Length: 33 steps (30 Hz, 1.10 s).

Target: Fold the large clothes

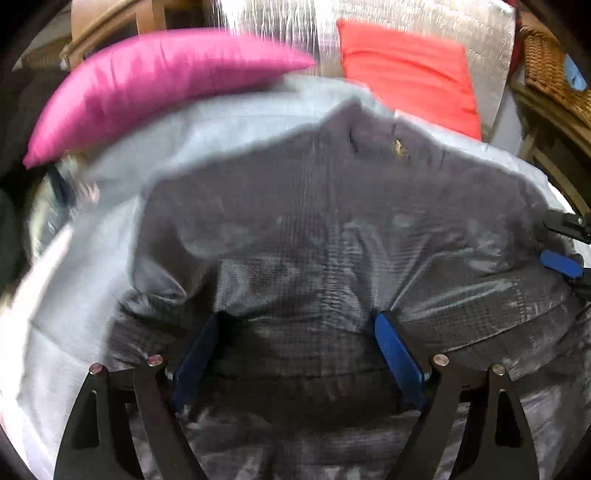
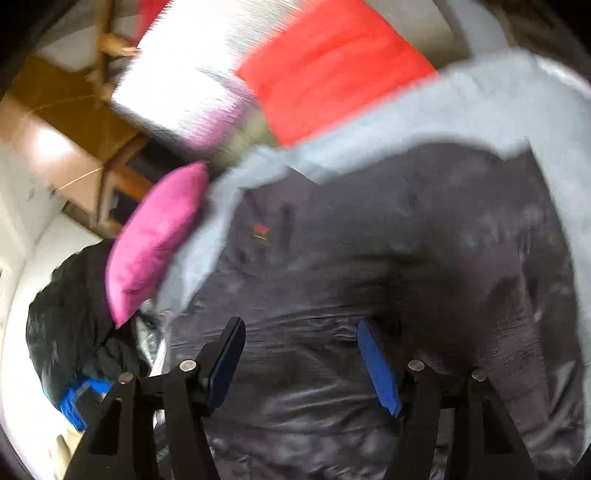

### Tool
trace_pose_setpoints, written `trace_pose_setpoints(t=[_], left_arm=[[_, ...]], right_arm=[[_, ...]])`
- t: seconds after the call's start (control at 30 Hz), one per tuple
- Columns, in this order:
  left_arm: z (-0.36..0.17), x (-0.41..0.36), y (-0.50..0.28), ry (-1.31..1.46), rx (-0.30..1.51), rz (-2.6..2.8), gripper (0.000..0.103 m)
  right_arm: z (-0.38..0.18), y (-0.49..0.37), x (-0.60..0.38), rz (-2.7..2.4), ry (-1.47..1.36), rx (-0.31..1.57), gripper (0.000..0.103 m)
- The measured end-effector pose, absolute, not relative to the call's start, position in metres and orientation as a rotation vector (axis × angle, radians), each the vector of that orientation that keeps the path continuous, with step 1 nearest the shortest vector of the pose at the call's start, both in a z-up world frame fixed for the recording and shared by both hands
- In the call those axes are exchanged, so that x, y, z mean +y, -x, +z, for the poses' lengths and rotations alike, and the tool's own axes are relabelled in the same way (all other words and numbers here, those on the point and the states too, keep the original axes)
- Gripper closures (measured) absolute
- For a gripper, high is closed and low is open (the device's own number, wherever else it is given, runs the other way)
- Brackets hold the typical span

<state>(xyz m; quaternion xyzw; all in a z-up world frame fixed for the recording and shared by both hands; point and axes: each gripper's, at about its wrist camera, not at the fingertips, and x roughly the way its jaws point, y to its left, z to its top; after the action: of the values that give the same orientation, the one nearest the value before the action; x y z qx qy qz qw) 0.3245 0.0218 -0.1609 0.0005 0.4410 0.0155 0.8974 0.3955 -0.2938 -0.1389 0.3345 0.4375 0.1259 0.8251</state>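
A large dark grey jacket (image 1: 295,229) with a small red and yellow logo (image 2: 260,230) lies spread on a pale grey cover (image 1: 92,258). My left gripper (image 1: 299,332) stands open just over the jacket's lower part, its blue pads (image 1: 397,354) wide apart and dark cloth below the gap. My right gripper (image 2: 301,347) is open too, low over the same jacket (image 2: 369,258), with nothing pinched between its pads (image 2: 376,365). In the left wrist view the right gripper's tip (image 1: 561,254) shows at the jacket's right edge. Both views are blurred.
A pink cushion (image 1: 147,85) and a red cushion (image 1: 410,74) lean against the silvery backrest (image 1: 280,26) behind the jacket. A wicker basket (image 1: 546,70) stands at the right. A dark pile of clothes (image 2: 70,314) and wooden furniture (image 2: 74,140) lie to the left.
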Motion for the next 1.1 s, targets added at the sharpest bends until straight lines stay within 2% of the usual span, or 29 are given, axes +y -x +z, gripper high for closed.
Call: trace_pose_setpoints(t=[0.1, 0.27, 0.4, 0.6, 0.7, 0.8, 0.93, 1.1], left_arm=[[-0.162, 0.02, -0.324, -0.025, 0.892, 0.041, 0.013], [-0.147, 0.027, -0.319, 0.016, 0.882, 0.021, 0.013], [-0.116, 0.056, -0.292, 0.077, 0.749, 0.054, 0.013], [-0.155, 0.097, -0.309, 0.131, 0.922, 0.187, 0.014], [-0.142, 0.113, -0.302, 0.242, 0.886, 0.194, 0.014], [-0.134, 0.111, -0.299, 0.202, 0.836, 0.202, 0.014], [-0.161, 0.109, -0.311, 0.131, 0.947, 0.2, 0.013], [-0.129, 0.111, -0.296, 0.148, 0.837, 0.249, 0.013]], right_arm=[[-0.151, -0.397, -0.298, 0.27, -0.733, 0.932, 0.039], [-0.128, -0.384, -0.293, 0.273, -0.689, 0.904, 0.037], [-0.116, -0.355, -0.291, 0.336, -0.666, 0.875, 0.037], [-0.149, -0.352, -0.305, 0.306, -0.717, 0.907, 0.037], [-0.135, -0.348, -0.303, 0.306, -0.697, 0.905, 0.037], [-0.12, -0.342, -0.304, 0.32, -0.661, 0.866, 0.036], [-0.142, -0.349, -0.311, 0.265, -0.672, 0.932, 0.035], [-0.127, -0.342, -0.318, 0.3, -0.716, 0.879, 0.035]])
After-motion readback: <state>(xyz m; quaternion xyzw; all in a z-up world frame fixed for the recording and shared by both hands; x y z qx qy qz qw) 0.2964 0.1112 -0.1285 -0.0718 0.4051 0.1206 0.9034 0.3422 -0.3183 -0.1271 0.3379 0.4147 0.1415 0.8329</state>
